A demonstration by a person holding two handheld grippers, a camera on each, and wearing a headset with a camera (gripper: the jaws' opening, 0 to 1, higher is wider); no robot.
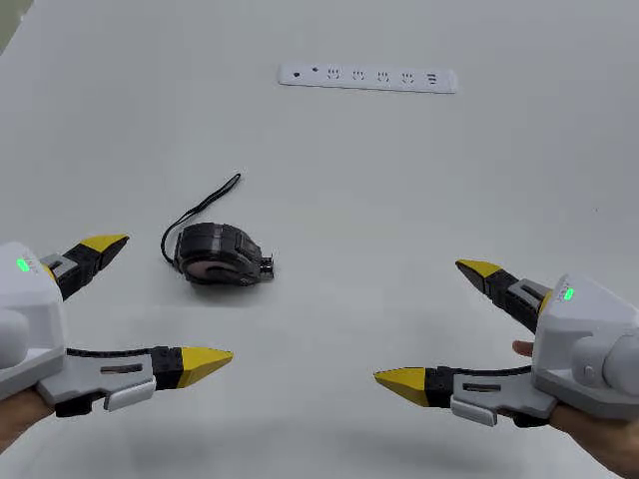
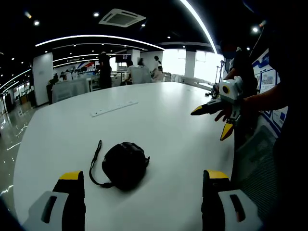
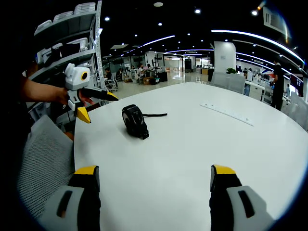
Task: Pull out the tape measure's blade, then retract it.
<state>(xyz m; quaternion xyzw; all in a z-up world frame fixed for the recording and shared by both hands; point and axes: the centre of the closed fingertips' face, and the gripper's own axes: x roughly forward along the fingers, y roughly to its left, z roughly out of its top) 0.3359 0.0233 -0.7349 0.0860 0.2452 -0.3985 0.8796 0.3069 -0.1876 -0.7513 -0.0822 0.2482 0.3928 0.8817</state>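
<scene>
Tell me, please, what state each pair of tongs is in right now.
Left tongs: open, holding nothing, apart from the tape measure.
Right tongs: open, holding nothing.

1. This is an open-plan office: a broad white round-edged table point(image 2: 159, 110) stretches ahead of the left gripper point(image 2: 144, 174).
2. Beyond the table's far edge, people point(image 2: 103, 67) stand among pale office desks point(image 2: 72, 89).
3. High above that gripper hang a square white ceiling air-conditioning unit point(image 2: 121, 18) and long curved white light strips point(image 2: 96, 38).
4. Left of the right gripper point(image 3: 154, 169) stand pale metal storage shelves point(image 3: 72, 33) and, nearer, a grey mesh office chair point(image 3: 43, 159).
</scene>
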